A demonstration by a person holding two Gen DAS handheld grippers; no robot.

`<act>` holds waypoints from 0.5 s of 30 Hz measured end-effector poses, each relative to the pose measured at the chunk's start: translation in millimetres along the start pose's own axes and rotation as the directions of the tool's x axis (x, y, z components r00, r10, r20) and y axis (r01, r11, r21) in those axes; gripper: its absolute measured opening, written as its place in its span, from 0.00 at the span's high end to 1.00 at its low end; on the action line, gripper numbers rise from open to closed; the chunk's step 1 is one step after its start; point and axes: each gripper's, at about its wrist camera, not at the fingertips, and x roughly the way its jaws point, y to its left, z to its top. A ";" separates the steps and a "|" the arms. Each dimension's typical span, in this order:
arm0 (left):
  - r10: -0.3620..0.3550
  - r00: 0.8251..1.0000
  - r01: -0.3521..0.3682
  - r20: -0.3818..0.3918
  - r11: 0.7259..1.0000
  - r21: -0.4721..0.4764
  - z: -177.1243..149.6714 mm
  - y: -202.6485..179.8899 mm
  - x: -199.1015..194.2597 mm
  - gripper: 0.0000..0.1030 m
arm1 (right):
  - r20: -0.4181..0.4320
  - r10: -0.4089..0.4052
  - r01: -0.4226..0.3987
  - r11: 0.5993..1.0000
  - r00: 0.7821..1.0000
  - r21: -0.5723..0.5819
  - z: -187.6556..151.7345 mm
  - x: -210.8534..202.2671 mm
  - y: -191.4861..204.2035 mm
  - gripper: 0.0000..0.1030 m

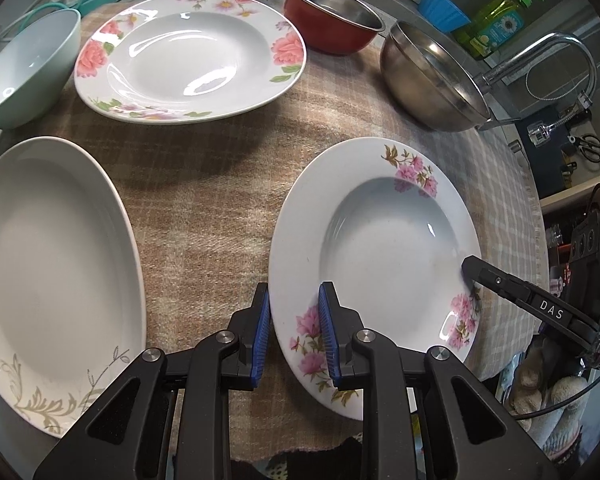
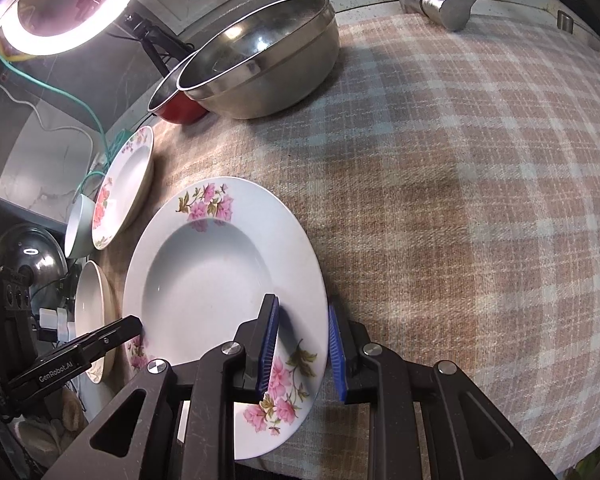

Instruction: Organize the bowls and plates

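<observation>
A white deep plate with pink flowers (image 1: pixel 380 240) (image 2: pixel 204 272) lies on the checked cloth, near its front edge. My left gripper (image 1: pixel 294 338) straddles the plate's near left rim, one blue pad inside and one outside, shut on it. My right gripper (image 2: pixel 304 346) clamps the opposite rim the same way; its tip (image 1: pixel 472 270) shows at the plate's right in the left wrist view. The left gripper's finger (image 2: pixel 132 326) shows at the plate's left in the right wrist view. I cannot tell whether the plate is off the cloth.
On the cloth stand a rose-patterned plate (image 1: pixel 188 56), a mint bowl (image 1: pixel 24 68), a white plate with grey leaves (image 1: pixel 52 272), a red bowl (image 1: pixel 332 20) and a steel bowl (image 1: pixel 428 80). A faucet (image 2: pixel 440 0) stands behind, and a ring light (image 2: pixel 60 8) shines at the back left.
</observation>
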 end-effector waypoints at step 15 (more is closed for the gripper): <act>0.002 1.000 -0.002 0.000 1.000 0.008 -1.1 0.3 -0.4 0.78 | 0.003 -0.009 0.009 1.000 1.000 -0.002 -5.2 -0.4 0.9 0.79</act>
